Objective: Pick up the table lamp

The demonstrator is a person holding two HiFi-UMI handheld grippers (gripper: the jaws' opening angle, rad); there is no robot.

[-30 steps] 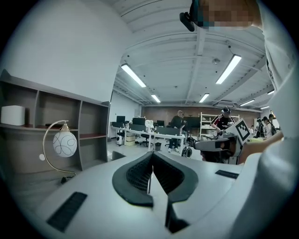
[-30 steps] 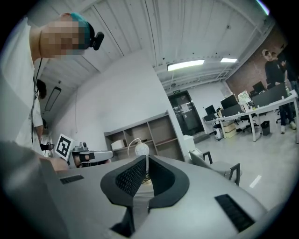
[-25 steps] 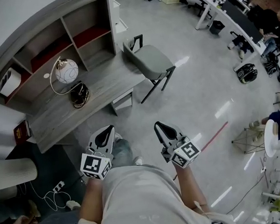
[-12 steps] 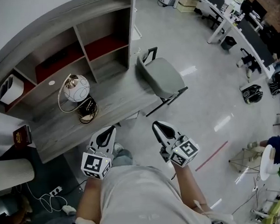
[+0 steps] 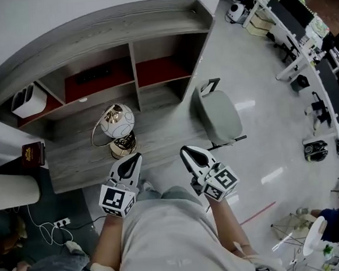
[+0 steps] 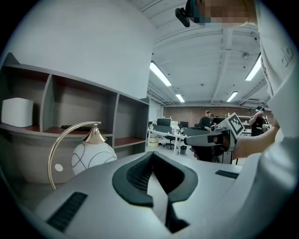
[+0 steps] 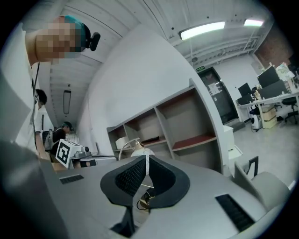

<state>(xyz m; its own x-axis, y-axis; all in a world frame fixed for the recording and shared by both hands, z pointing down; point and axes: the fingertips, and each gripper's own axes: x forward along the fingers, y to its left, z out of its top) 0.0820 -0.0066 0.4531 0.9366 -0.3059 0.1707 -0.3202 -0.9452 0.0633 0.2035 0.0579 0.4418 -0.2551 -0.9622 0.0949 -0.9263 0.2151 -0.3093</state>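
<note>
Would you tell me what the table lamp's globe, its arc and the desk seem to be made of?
Globe: probably glass or ceramic, glossy white with thin lines. Arc: likely metal, shiny gold. Desk: wood-look laminate, matte grey grain.

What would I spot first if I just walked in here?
The table lamp, a white globe under a gold hoop, standing on the grey desk in front of the shelves. Next, the left gripper and right gripper, held side by side near the desk's front edge, jaws shut and empty. A grey chair stands right of the desk.

Table lamp base behind left tongs
</note>
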